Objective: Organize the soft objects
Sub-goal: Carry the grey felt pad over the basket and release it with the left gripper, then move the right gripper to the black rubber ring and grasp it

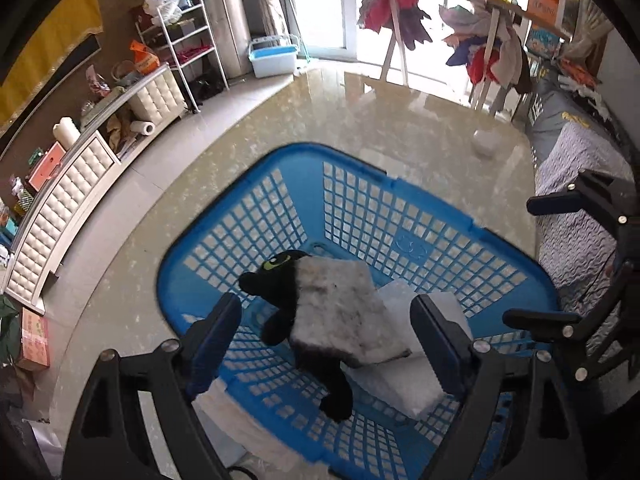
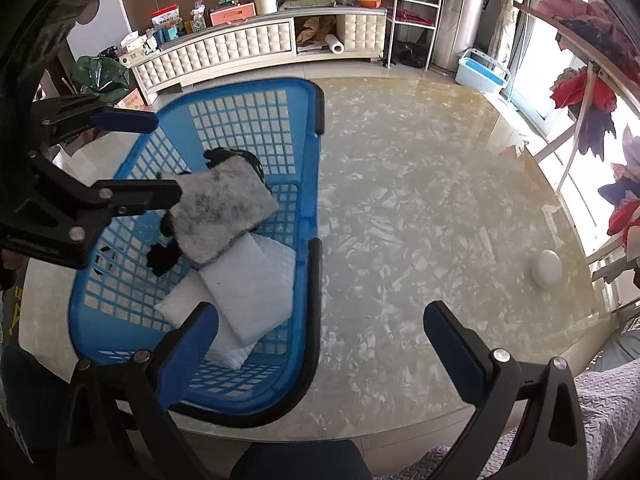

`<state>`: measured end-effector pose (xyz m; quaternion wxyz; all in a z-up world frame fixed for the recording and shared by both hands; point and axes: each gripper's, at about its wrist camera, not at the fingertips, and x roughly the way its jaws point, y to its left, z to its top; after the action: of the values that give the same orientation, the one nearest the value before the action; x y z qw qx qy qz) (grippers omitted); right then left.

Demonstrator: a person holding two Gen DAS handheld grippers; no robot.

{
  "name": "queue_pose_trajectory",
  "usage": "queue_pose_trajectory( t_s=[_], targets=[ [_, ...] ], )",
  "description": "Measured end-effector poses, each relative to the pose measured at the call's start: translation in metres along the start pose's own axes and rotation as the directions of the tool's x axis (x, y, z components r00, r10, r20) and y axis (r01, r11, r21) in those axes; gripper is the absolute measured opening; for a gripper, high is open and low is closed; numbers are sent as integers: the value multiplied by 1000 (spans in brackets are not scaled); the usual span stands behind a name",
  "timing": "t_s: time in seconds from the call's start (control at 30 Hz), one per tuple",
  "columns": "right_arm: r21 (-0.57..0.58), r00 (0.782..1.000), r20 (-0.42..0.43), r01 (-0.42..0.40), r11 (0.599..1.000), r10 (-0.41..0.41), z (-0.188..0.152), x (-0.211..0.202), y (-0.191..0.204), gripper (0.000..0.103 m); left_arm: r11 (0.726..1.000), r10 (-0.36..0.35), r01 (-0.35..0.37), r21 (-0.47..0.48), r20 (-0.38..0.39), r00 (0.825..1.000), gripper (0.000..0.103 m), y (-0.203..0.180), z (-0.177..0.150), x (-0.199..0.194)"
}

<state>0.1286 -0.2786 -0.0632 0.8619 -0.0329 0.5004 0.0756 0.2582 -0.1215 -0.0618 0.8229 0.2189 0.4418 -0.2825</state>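
A blue plastic basket (image 1: 400,208) (image 2: 316,280) stands on the glossy table. In it lie a black plush toy (image 1: 280,272) (image 2: 164,256), a grey furry pad (image 1: 340,312) (image 2: 220,216) on top of it, and white foam sheets (image 1: 396,388) (image 2: 248,292). My left gripper (image 1: 324,336) (image 2: 160,160) is open and empty above the basket. My right gripper (image 2: 320,340) (image 1: 516,260) is open and empty, over the basket's right rim and the bare table.
A small white round object (image 2: 546,269) (image 1: 486,142) sits on the table (image 2: 400,208) at the far right. A grey quilted surface (image 1: 576,216) lies beside the table. A white cabinet (image 2: 240,50), a light blue tub (image 2: 482,72) and a clothes rack (image 1: 400,12) stand beyond.
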Motion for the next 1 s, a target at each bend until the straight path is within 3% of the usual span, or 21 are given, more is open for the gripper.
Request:
queue_pose_trajectory(
  t_s=[0.2,0.5,0.77,1.0],
  targets=[
    [-6,1000,21,-15,1000,16,5,-15,15,103,1000,8,-7,-27,45,999,85,7,-12,-32],
    [-68,997,62,-39,997,44,14,-38,60,103,993,82,-74,-90,95,992,86,24,-51,-86],
    [-115,995,42,-88,989,93,15,-37,102,103,976,150,-132,-173,95,984,87,49,-101,-122],
    [-171,990,64,-113,979,125,22,-34,149,103,960,163,-142,-242,68,984,87,64,-145,-138]
  ],
)
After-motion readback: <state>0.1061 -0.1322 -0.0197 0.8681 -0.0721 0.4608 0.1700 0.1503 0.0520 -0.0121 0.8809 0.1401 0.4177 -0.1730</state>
